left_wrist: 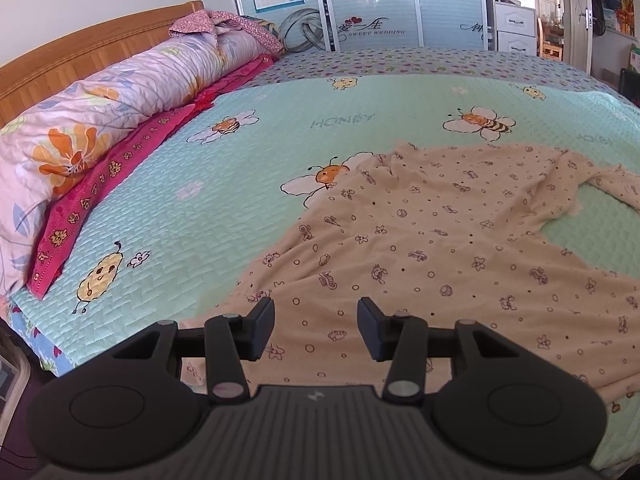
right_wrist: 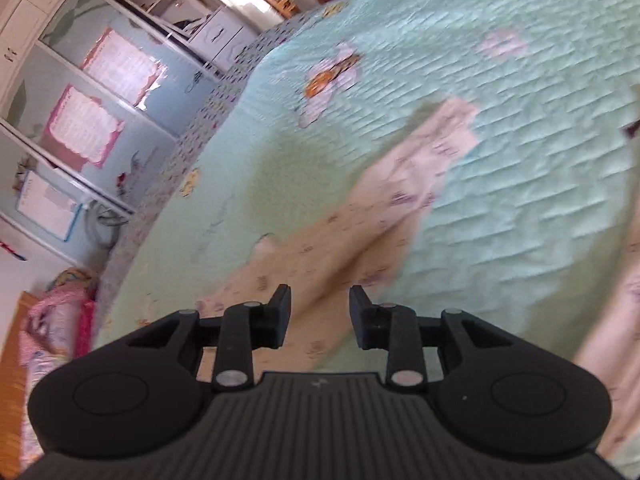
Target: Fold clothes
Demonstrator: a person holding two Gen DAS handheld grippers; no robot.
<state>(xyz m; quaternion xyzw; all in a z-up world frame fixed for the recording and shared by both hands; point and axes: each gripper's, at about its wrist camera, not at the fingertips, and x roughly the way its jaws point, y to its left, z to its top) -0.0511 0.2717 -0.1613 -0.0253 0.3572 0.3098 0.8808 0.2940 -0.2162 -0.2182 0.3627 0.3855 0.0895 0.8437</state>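
Note:
A beige garment (left_wrist: 432, 248) with small printed figures lies spread and wrinkled on the mint green bedspread (left_wrist: 248, 184). One of its sleeves (left_wrist: 612, 188) trails off to the right. My left gripper (left_wrist: 316, 312) hovers open over the garment's near edge, with nothing between its fingers. In the blurred right wrist view, a long beige strip of the garment (right_wrist: 400, 200) stretches away across the bedspread (right_wrist: 520, 140). My right gripper (right_wrist: 320, 300) is open above its near end, and its pads press on nothing.
A rolled floral quilt (left_wrist: 100, 108) and a pink cloth (left_wrist: 120, 168) line the wooden headboard (left_wrist: 80, 48) on the left. Blue wardrobe doors (left_wrist: 380, 4) stand beyond the bed. The bed's near left edge (left_wrist: 36, 332) drops to the floor.

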